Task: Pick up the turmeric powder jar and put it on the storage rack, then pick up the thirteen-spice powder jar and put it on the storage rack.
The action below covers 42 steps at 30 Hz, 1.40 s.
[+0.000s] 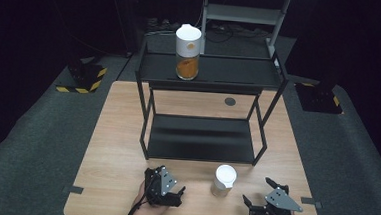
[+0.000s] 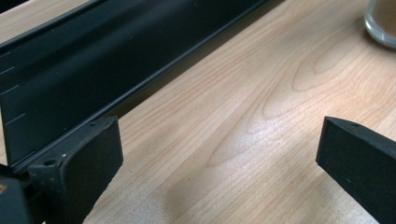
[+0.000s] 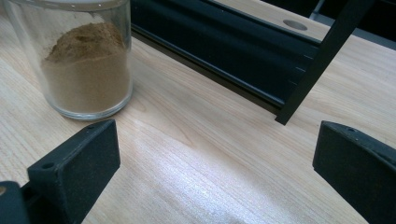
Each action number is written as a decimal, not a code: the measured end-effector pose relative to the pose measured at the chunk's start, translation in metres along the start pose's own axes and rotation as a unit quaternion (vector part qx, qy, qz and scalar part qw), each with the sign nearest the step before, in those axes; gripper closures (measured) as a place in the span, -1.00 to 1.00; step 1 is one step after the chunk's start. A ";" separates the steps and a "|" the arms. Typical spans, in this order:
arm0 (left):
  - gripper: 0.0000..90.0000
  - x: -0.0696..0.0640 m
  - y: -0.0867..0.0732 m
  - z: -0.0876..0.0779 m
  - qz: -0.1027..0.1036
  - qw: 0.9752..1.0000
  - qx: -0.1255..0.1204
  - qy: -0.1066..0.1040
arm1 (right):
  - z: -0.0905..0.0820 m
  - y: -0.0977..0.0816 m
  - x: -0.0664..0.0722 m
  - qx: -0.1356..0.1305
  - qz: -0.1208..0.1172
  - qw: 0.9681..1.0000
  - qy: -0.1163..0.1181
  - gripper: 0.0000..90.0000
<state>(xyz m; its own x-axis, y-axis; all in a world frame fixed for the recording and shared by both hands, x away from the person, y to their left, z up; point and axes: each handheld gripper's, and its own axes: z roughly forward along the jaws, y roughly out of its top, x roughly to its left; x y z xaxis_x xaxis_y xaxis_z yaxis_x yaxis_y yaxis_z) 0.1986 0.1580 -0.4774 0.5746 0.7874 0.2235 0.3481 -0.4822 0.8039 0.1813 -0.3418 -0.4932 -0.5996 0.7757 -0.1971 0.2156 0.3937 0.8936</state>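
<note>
— Table (image 1: 121, 148) first: what stands on the wooden top?
— Black two-tier rack (image 1: 201, 138), with a white-lidded jar of orange powder (image 1: 187, 52) on its upper shelf.
— And nearer the person?
— Small glass jar of brown powder (image 1: 223, 180), white lid on, upright on the wood just in front of the rack, between the two grippers.
— Left gripper (image 1: 173, 189)?
— Jaws spread wide, gripping nothing, low over bare wood.
— Right gripper (image 1: 258, 192)?
— Also released, jaws apart; the small jar sits just beyond its left jaw, untouched.
</note>
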 end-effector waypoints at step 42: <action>-0.98 0.009 -0.001 0.000 -0.005 1.000 -0.002 -0.020 | -0.011 0.024 0.033 -0.070 -0.010 0.995 0.068 -1.00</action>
<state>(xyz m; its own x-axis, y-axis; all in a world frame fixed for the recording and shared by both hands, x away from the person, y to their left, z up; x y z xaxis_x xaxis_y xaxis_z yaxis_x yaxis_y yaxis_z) 0.2033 0.1652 -0.4763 0.6004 0.7762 0.1926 0.3507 -0.4720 0.8088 0.1579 -0.3124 -0.4738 -0.7031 0.6911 -0.1675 0.0986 0.3280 0.9395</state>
